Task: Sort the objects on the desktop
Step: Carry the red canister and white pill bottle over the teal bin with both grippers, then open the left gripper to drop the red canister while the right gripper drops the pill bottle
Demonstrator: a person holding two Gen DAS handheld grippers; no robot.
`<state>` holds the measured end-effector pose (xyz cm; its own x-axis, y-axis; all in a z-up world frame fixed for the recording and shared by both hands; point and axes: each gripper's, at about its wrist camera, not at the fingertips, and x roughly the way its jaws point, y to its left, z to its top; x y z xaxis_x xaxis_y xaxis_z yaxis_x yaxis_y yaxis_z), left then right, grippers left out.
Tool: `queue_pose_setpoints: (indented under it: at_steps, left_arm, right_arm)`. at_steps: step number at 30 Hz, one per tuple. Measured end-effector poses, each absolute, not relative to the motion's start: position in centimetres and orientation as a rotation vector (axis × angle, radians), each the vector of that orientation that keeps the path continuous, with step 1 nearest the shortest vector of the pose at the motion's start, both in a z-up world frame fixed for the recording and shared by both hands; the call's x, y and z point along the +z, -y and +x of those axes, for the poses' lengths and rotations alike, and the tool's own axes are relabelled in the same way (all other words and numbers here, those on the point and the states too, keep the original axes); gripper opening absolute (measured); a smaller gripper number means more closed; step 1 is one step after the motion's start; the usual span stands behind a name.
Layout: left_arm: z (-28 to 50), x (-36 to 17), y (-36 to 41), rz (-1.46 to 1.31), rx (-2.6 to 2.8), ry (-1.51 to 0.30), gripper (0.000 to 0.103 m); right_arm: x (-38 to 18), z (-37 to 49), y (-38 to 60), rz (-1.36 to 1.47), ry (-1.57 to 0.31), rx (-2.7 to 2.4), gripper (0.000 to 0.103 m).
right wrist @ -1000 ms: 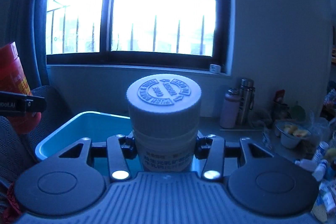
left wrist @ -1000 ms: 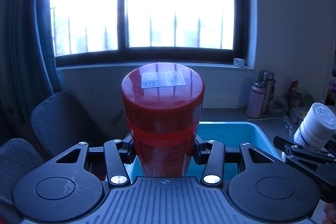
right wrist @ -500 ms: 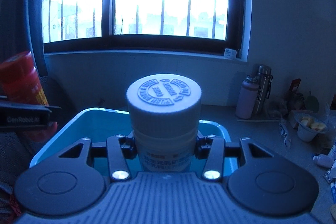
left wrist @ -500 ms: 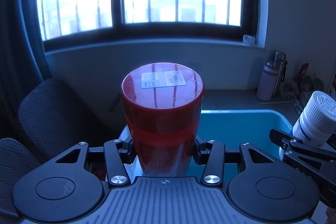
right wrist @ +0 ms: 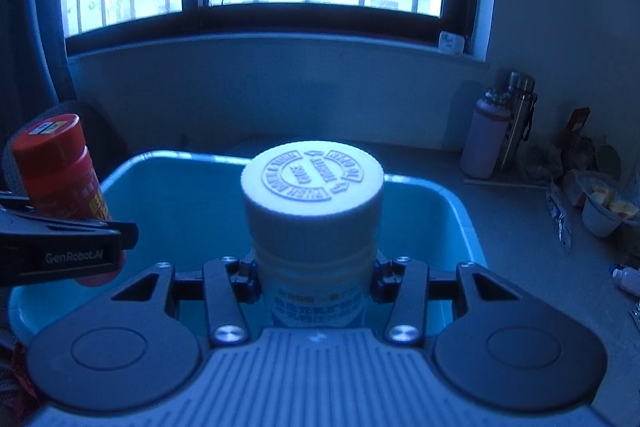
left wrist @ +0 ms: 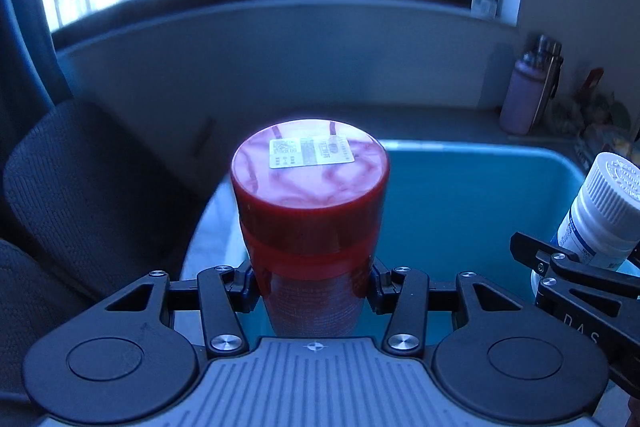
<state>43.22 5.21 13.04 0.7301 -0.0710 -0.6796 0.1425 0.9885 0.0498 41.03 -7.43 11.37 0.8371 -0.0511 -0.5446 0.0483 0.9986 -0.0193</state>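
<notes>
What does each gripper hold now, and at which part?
The left gripper holds the red bottle by its body, just below the cap. The right gripper holds the white bottle by its body, below the cap.

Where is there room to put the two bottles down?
Inside the blue bin: its floor looks bare between the red bottle and white bottle. The counter strip right of the bin is free; farther right, the flasks and cup crowd it.
</notes>
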Motion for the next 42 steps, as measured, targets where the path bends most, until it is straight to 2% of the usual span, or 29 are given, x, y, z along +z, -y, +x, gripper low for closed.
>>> queue_pose_setpoints:
  at_steps: [8, 19, 20, 21, 24, 30, 42]
  left_arm:
    - [44.7, 10.0, -3.5, 0.163, -0.111, -0.801, 0.049]
    - [45.2, 9.8, -2.1, 0.225, -0.096, -0.836, 0.05]
    - [45.3, 9.7, -2.0, 0.234, -0.093, -0.844, 0.053]
    - [45.4, 9.7, -1.9, 0.235, -0.093, -0.851, 0.057]
    - [45.2, 9.7, -2.0, 0.234, -0.081, -0.843, 0.062]
    - [44.8, 9.8, -2.1, 0.245, -0.062, -0.836, 0.066]
    - [43.7, 10.9, -2.9, 0.222, -0.06, -0.799, 0.066]
  right_arm:
    - [9.0, 42.7, 7.4, -0.007, -0.704, -0.033, 0.048]
    - [8.9, 42.6, 7.1, -0.006, -0.733, -0.041, 0.048]
    - [8.9, 42.5, 7.0, -0.007, -0.734, -0.042, 0.049]
    - [9.0, 42.5, 6.9, -0.007, -0.735, -0.043, 0.057]
    - [9.0, 42.3, 6.8, -0.008, -0.733, -0.051, 0.064]
    - [8.8, 42.5, 6.8, -0.012, -0.737, -0.067, 0.068]
    - [9.3, 42.2, 7.1, -0.018, -0.713, -0.059, 0.072]
